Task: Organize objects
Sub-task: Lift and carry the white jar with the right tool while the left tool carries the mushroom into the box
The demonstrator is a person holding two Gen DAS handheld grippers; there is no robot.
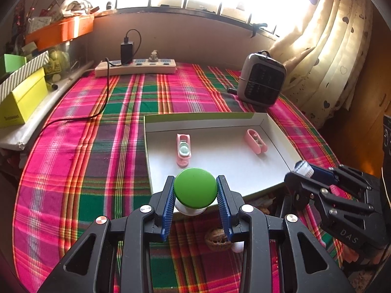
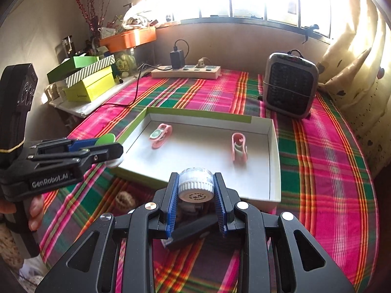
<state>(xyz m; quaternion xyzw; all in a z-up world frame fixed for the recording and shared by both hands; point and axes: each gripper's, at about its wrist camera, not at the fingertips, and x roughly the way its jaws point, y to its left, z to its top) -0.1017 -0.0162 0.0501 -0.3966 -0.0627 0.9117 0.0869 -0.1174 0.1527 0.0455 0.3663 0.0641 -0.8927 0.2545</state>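
Left wrist view: left gripper (image 1: 195, 193), jaws closed on green-capped jar (image 1: 195, 187), held over near edge of white tray (image 1: 281, 144) on plaid-covered desk (image 1: 97, 146). Two pink clips (image 1: 183, 149) lie in tray.

Right wrist view: right gripper (image 2: 195, 190), jaws clamped on white-lidded jar (image 2: 195, 184) at tray's near edge.
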